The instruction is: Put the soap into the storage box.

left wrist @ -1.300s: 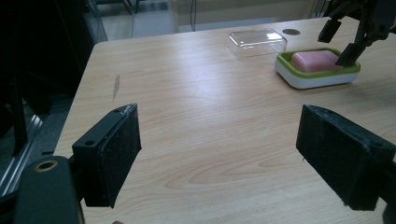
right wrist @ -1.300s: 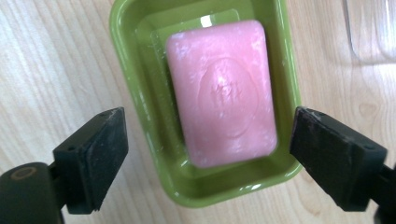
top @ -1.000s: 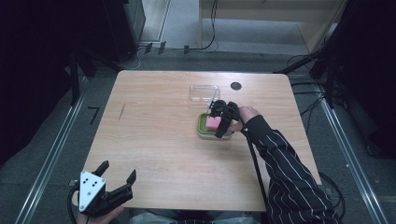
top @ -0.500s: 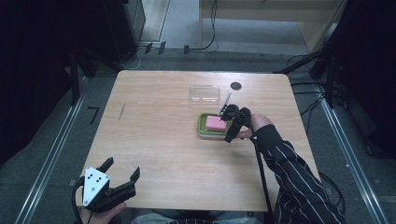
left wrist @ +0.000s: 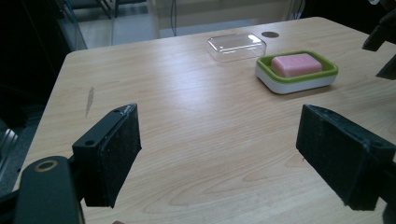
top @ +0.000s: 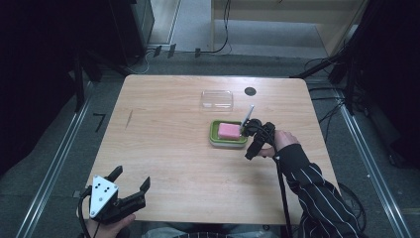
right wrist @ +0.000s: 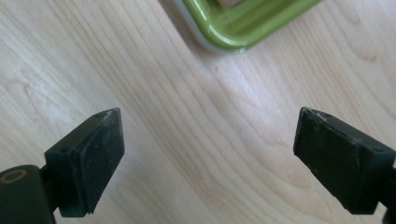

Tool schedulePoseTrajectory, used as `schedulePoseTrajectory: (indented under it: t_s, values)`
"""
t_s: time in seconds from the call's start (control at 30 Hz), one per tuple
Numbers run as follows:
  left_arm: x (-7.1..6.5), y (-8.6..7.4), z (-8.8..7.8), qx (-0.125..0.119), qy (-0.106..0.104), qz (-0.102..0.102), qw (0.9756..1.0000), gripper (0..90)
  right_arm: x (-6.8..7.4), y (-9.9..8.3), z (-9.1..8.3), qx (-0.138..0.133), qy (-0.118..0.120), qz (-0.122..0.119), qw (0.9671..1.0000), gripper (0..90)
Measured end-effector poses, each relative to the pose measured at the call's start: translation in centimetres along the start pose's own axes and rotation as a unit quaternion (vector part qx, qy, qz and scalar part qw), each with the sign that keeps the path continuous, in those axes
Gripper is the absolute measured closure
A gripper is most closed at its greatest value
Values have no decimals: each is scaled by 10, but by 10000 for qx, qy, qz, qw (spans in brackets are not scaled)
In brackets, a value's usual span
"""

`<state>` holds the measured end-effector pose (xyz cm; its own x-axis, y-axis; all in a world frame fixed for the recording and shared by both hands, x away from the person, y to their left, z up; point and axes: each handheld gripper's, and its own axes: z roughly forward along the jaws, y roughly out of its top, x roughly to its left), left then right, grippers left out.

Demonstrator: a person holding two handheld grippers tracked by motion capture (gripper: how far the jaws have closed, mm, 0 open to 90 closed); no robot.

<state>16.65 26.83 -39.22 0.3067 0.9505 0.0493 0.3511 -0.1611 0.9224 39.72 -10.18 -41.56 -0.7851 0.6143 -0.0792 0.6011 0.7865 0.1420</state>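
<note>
Right gripper pulls away from the soap dish
The right gripper (top: pixel 249 144) has left the pink soap (top: pixel 229 130) and moved just right of the green dish (top: pixel 214 141), jaws apart

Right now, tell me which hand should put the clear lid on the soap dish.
Right. Its tongs hang open beside the green soap dish, with the clear lid just beyond it. The left tongs sit open at the table's near edge, far from both.

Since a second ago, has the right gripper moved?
Yes. The right gripper has pulled back off the soap dish toward the table's near right side, jaws open and empty.
</note>
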Motion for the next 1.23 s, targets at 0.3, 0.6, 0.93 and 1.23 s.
schedulePoseTrajectory:
  t_s: [0.3,0.6,0.93,1.23]
  values:
    - [-1,2,5,6,-69,38,10000,143,7,-24,4,230,-43,177,9996,94]
    - [-3,4,9,2,-139,72,9999,143,19,-47,10,344,-79,229,9991,94]
    - [-5,6,13,-12,-217,92,9997,143,35,-71,14,408,-131,226,9988,94]
    - [-6,7,18,-6,-284,128,9995,143,44,-86,14,333,-98,168,9993,94]
